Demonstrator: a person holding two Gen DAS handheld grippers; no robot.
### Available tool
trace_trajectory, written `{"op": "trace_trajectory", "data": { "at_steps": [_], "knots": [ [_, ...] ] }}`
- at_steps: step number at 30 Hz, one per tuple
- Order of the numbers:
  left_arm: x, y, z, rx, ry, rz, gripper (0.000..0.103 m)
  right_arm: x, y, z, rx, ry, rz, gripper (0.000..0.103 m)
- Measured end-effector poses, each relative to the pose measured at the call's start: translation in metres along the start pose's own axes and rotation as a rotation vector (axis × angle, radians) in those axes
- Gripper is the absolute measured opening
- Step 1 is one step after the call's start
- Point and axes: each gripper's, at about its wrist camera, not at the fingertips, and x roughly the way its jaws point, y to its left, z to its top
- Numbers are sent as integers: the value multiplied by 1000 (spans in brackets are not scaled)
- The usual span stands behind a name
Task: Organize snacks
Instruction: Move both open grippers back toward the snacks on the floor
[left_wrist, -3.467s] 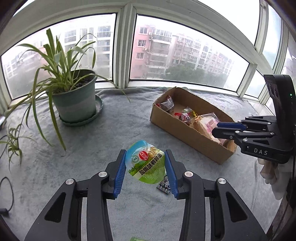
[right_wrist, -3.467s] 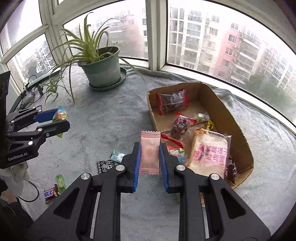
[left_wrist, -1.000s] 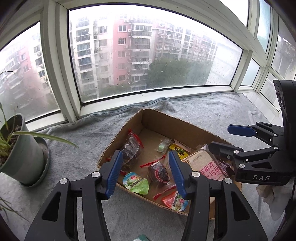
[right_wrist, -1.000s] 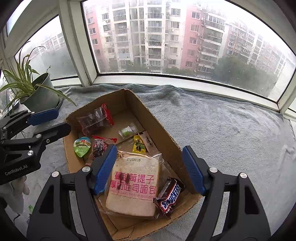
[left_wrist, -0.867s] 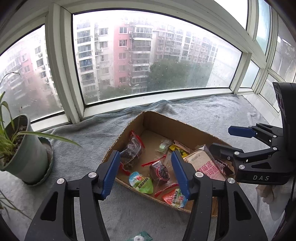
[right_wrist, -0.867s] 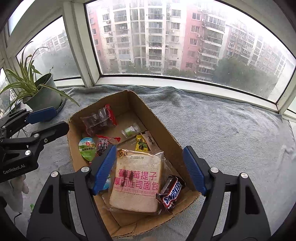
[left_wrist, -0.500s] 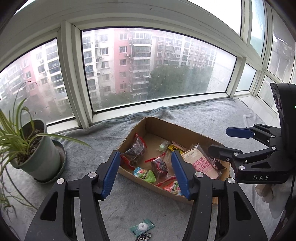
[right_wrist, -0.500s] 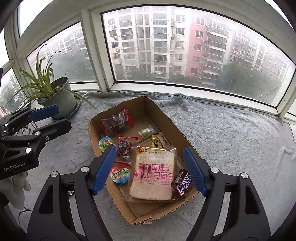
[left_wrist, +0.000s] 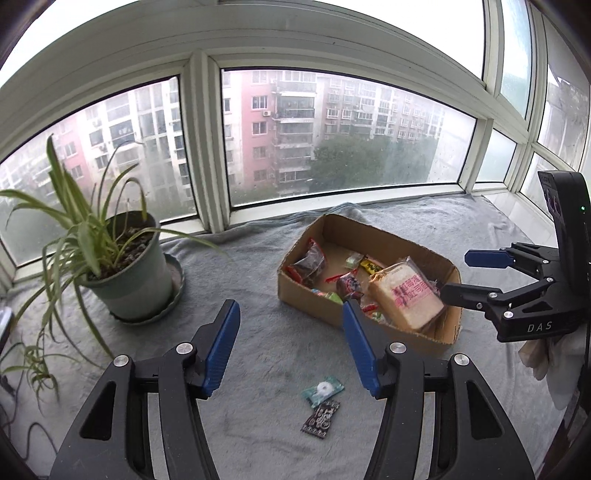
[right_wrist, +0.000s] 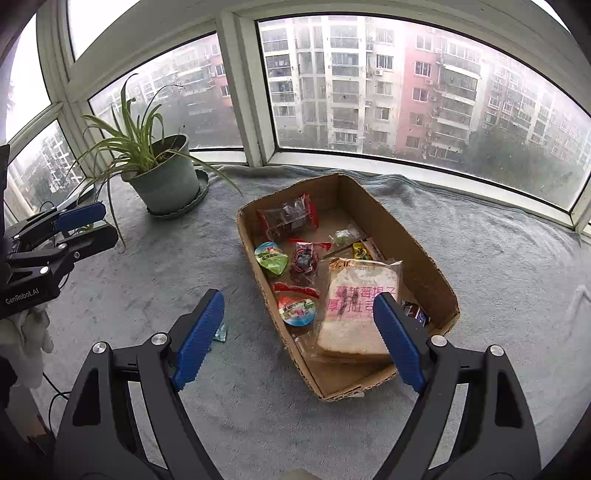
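A cardboard box (left_wrist: 314, 301) (right_wrist: 406, 229) sits on the grey blanket with several snacks in it: a bagged bread slice (left_wrist: 406, 295) (right_wrist: 354, 295), a green pouch (right_wrist: 271, 258) and a chocolate bar (right_wrist: 415, 312). A teal candy (left_wrist: 322, 387) (right_wrist: 220, 335) and a dark wrapper (left_wrist: 320, 419) lie on the blanket in front of the box. My left gripper (left_wrist: 290, 314) (right_wrist: 109, 222) hovers open and empty near them. My right gripper (right_wrist: 298, 299) (left_wrist: 458, 273) hangs above the box's near end, jaws opening, nothing between the pads.
A potted spider plant (left_wrist: 129, 273) (right_wrist: 166, 184) in a saucer stands to the left by the window. The grey blanket (left_wrist: 258, 350) covers the sill up to the window frames. A dark cable (left_wrist: 14, 435) lies at the far left.
Both grippers have drawn back and up from the box, which now looks smaller and farther. The green pouch and pink packet they held earlier are gone from the jaws. The right jaws have widened.
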Motion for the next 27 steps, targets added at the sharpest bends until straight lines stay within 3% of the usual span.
{"op": "trace_trajectory", "data": {
  "at_steps": [8,13,27],
  "knots": [
    [-40,45,-44,-84,27,50,57,2,28,-24,-25,-27,113,85],
    [-52,57,-81,-124,85,56,57,13,57,-38,-73,30,154,85],
    [-66,32,-185,-171,292,-52,57,58,105,-73,-151,187,182,85]
  ]
}}
